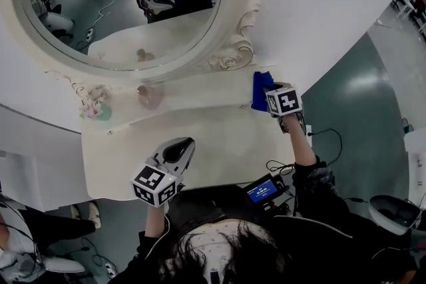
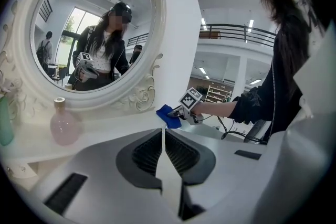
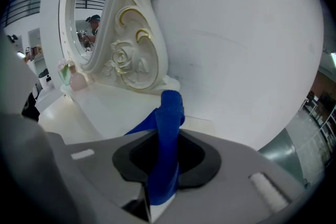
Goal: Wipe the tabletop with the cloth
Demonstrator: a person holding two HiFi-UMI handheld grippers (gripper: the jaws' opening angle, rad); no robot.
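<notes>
White tabletop (image 1: 219, 143) — blue cloth (image 3: 170, 107) clamped between right gripper (image 3: 160, 144) fingers (image 3: 197, 157); left gripper (image 2: 163, 149) fingers together, empty.

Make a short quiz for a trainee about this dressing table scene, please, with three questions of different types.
1. True or false: the left gripper holds the blue cloth.
2. Multiple choice: the pink bottle stands A) just below the mirror, B) on the floor, C) between the right gripper's jaws.
3. Fill in: the left gripper's jaws are ____, with nothing between them.

Key: 1 false, the right gripper holds it; 2 A; 3 shut.
</notes>
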